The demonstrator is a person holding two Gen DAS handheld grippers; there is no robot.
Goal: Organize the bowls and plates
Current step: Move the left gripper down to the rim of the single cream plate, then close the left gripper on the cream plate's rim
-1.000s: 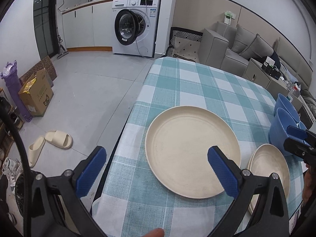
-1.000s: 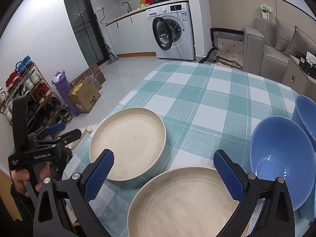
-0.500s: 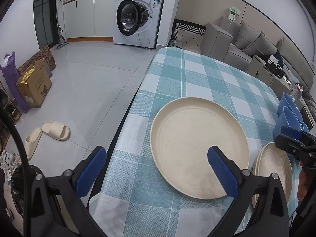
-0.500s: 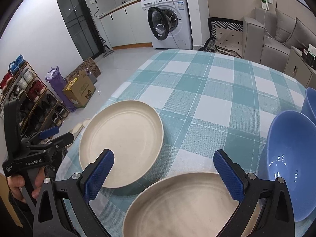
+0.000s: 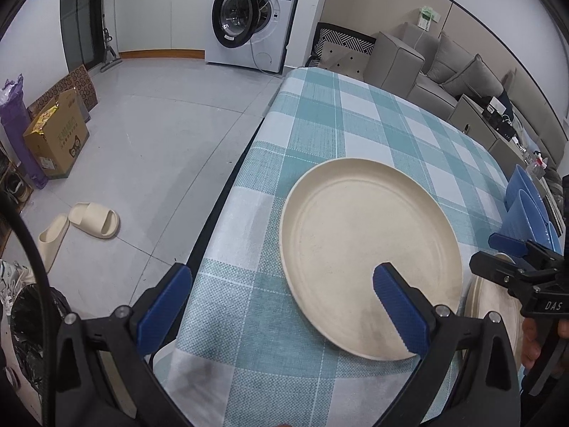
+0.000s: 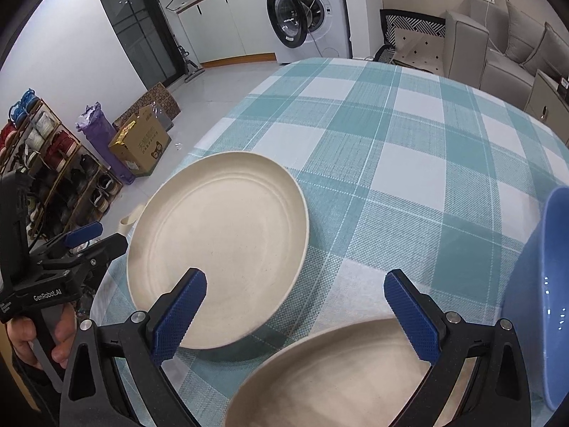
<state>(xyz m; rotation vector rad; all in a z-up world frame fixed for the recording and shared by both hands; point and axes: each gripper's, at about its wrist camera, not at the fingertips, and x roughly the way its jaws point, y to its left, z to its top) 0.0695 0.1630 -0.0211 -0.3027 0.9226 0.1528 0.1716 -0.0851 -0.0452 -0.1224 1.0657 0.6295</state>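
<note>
Bowl [image 6: 537,284] cropped at frame edge

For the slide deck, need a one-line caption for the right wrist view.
Right gripper, open, hovers above two cream plates on the checked tablecloth, blue bowl at right.

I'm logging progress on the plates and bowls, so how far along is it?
Done: nothing looks stacked yet. Two cream plates lie apart, the left plate and the near plate; the blue bowl sits aside. In hand: nothing, left gripper and right gripper open. Left: all the grouping.
</note>
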